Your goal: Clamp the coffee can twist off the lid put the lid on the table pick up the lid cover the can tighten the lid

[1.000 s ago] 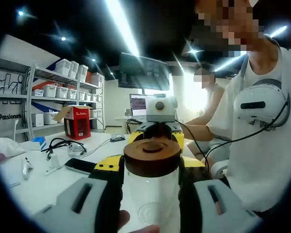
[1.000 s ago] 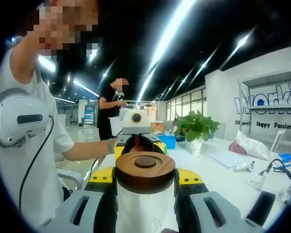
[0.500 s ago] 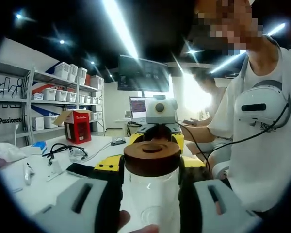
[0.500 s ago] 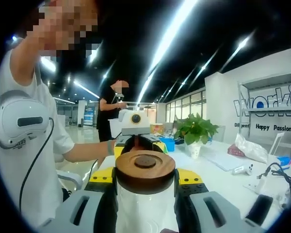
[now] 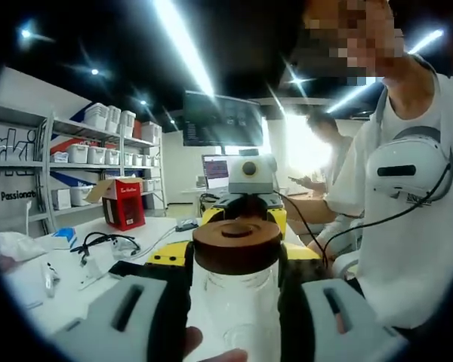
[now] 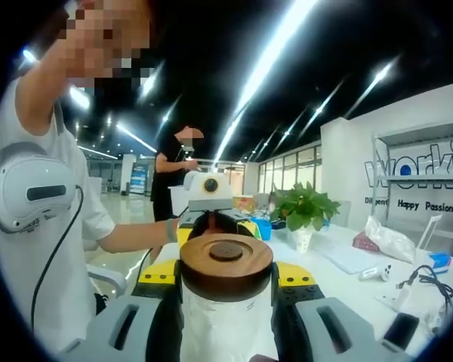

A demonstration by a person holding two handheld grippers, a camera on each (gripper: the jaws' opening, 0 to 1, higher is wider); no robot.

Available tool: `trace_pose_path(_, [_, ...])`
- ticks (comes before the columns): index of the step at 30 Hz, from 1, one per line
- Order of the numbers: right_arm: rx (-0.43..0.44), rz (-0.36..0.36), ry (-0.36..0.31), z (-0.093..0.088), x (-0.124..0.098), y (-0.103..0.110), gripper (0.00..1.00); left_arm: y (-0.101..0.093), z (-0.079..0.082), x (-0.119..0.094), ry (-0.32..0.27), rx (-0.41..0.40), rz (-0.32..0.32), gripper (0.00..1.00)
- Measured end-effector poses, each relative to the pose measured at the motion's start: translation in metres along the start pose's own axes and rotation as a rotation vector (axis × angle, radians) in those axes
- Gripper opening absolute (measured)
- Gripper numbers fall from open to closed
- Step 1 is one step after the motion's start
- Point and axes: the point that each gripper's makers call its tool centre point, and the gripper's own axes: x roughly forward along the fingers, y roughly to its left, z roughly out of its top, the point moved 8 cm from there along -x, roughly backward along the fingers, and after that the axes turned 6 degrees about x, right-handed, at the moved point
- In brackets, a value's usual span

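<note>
The coffee can is a clear glass jar point(image 5: 234, 313) with a round brown wooden lid point(image 5: 237, 245) sitting on top, upright. My left gripper point(image 5: 235, 302) is shut on it, black pads pressed to both sides. In the right gripper view the same can point(image 6: 226, 332) and lid point(image 6: 226, 265) sit between the jaws of my right gripper point(image 6: 226, 317), also shut on it. The two grippers face each other across the can: the right gripper point(image 5: 249, 207) shows behind the lid in the left gripper view, the left gripper point(image 6: 211, 219) behind it in the right gripper view.
A white table point(image 5: 53, 290) carries black cables point(image 5: 102, 243), a dark phone point(image 5: 124, 266) and a red box point(image 5: 123, 204); shelves with white bins point(image 5: 98, 147) stand behind. A potted plant point(image 6: 306, 205) stands on the table point(image 6: 347, 268). The person holding the grippers point(image 5: 408, 226) is close; another person point(image 6: 174, 173) stands beyond.
Both views have drifted a little, so the table items and shelves sit slightly shifted. The can stays clamped between both pairs of jaws with the lid on.
</note>
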Motion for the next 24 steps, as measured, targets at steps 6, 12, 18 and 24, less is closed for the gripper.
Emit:
trace_pose_path(6, [-0.005, -0.006, -0.008, 0.007, 0.001, 0.003, 0.41, -0.002, 0.010, -0.003, -0.018, 0.016, 0.009, 0.34])
trace_pose_path(12, [-0.014, -0.010, -0.010, 0.012, -0.001, 0.003, 0.41, -0.004, 0.017, -0.002, -0.003, 0.029, 0.006, 0.34])
trace_pose_path(18, [-0.025, -0.008, -0.011, 0.015, -0.001, 0.008, 0.41, -0.007, 0.021, -0.004, 0.006, 0.038, 0.008, 0.34])
trace_pose_path(24, [-0.035, -0.004, -0.008, 0.019, -0.001, 0.014, 0.41, -0.011, 0.024, -0.005, 0.002, 0.042, 0.013, 0.34])
